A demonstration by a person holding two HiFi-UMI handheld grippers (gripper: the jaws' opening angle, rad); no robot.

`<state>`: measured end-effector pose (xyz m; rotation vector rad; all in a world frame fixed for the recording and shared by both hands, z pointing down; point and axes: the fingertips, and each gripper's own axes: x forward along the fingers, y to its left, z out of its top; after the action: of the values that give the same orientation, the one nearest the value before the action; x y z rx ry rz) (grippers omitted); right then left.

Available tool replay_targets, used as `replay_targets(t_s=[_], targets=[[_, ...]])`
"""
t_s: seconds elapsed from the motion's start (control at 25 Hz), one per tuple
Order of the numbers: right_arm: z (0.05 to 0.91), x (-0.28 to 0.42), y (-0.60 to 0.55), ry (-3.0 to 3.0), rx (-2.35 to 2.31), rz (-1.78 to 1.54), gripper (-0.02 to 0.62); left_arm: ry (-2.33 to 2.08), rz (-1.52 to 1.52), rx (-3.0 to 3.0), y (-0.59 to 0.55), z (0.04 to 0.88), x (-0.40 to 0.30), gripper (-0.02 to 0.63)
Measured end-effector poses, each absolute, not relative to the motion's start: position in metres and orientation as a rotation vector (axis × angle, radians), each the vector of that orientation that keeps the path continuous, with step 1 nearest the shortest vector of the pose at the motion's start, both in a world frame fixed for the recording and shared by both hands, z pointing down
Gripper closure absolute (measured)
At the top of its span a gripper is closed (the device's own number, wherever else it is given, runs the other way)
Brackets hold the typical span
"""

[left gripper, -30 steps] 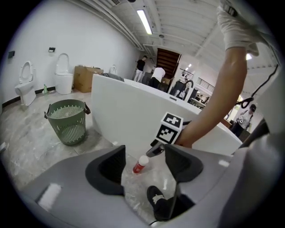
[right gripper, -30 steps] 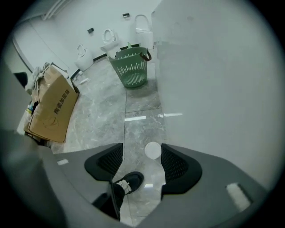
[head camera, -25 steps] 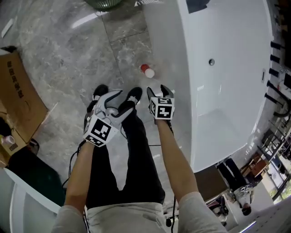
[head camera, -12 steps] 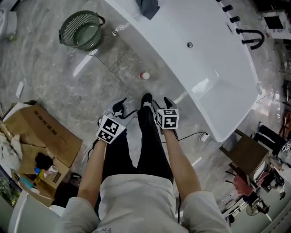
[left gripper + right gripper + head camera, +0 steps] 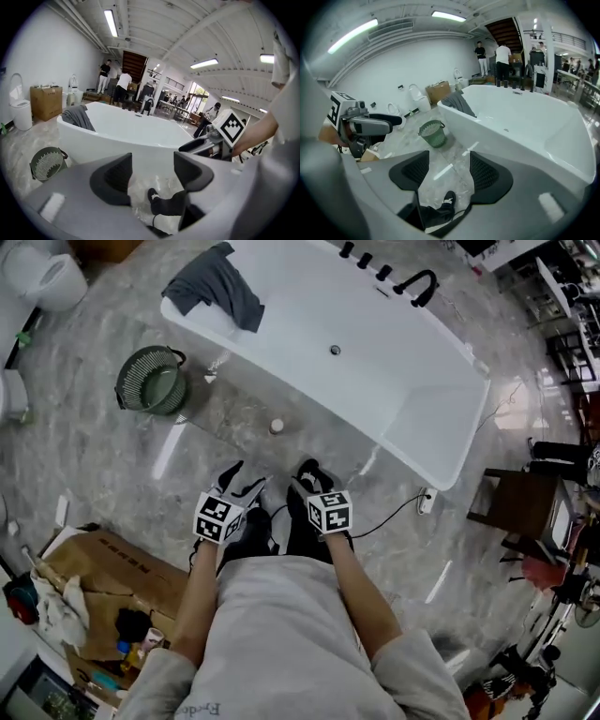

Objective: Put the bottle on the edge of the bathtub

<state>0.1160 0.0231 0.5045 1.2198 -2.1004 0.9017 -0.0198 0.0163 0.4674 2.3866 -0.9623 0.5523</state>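
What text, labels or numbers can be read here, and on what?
No text reads cleanly.
Cardboard box: dark print, too small to read.
Shirt: print upside down and cut off at the frame edge, unreadable.
Marker cubes: square patterns only, no letters.

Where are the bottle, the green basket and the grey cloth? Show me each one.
bottle (image 5: 277, 426): head view, on its top.
green basket (image 5: 132, 371): head view, on its mesh wall.
grey cloth (image 5: 221, 292): head view, on its middle.
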Motion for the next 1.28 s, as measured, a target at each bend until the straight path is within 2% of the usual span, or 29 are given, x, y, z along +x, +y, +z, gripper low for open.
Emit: replay_targets(t_s=[0.28, 0.52, 1.12, 1.2, 1.28], targets=[[0.464, 0.123, 0.038, -2.148, 1.365, 0.95, 0.322, -0.833, 0.629, 2.48, 0.027, 0.437, 0.002, 0.274], [0.468, 0.111, 0.035, -2.156, 1.357, 0.954, 0.322, -0.774, 0.721, 2.475, 0.027, 0.451, -0.008, 0.275], [0.464, 0.142, 0.031, -2.116, 1.444, 0.941, 0.324, -0.747, 0.739, 2.504, 0.018, 0.451, 0.012, 0.275], [0.464, 0.141, 0.03, -2.118, 1.439, 0.935, 0.325, -0.753, 0.737, 2.502, 0.017, 0.451, 0.011, 0.285], [0.464, 0.14, 0.03, -2.121, 1.44, 0.933, 0.359, -0.757, 0.735, 2.503, 0.016, 0.451, 0.01, 0.313]])
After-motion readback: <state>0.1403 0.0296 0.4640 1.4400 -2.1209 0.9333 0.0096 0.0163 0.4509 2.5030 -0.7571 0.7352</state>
